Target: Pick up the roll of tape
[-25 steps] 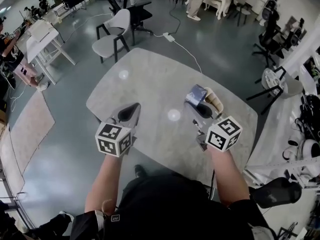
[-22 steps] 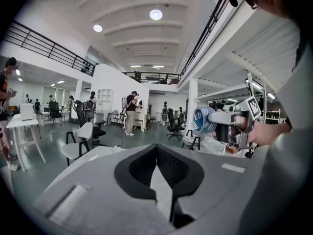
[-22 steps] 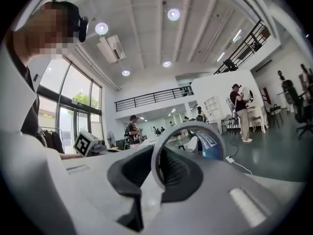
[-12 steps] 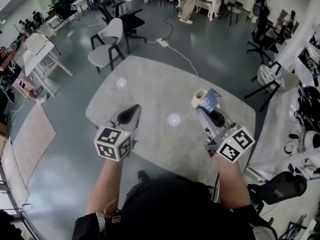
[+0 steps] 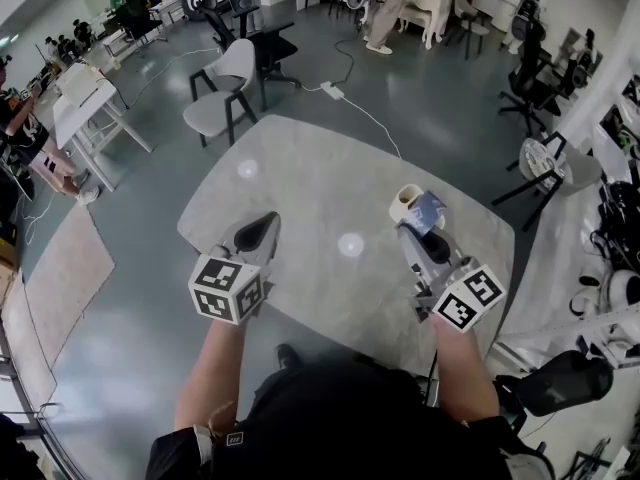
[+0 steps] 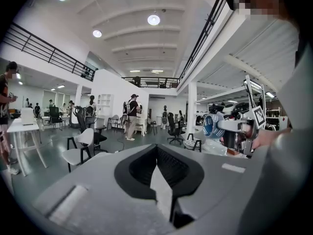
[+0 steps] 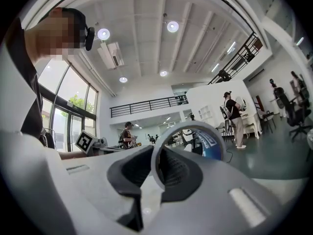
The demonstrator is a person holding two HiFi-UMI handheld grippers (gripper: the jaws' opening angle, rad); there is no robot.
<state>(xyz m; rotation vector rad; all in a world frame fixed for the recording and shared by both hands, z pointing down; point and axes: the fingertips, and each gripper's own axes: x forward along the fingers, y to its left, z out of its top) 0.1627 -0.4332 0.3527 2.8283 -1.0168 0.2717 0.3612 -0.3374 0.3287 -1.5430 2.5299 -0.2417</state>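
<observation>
The roll of tape [image 5: 414,207], a pale ring with a blue printed core, hangs in the air above the round grey table [image 5: 300,168]. My right gripper [image 5: 420,224] is shut on it. In the right gripper view the ring [image 7: 211,142] stands upright and the jaws [image 7: 155,169] pinch its wall. The left gripper view shows the tape [image 6: 211,126] at the right, held up level. My left gripper [image 5: 257,231] hovers over the table's near left part, shut with nothing in it; its black pads [image 6: 146,168] meet.
Two grey chairs [image 5: 224,84] stand beyond the table's far edge. A cable and power strip [image 5: 331,90] lie on the floor. A white desk [image 5: 85,83] is at the left, office chairs [image 5: 545,158] at the right, and a person [image 5: 385,8] stands far off.
My right gripper has carried the tape a little up and to the right and swung it round. The left gripper looks much as before.
</observation>
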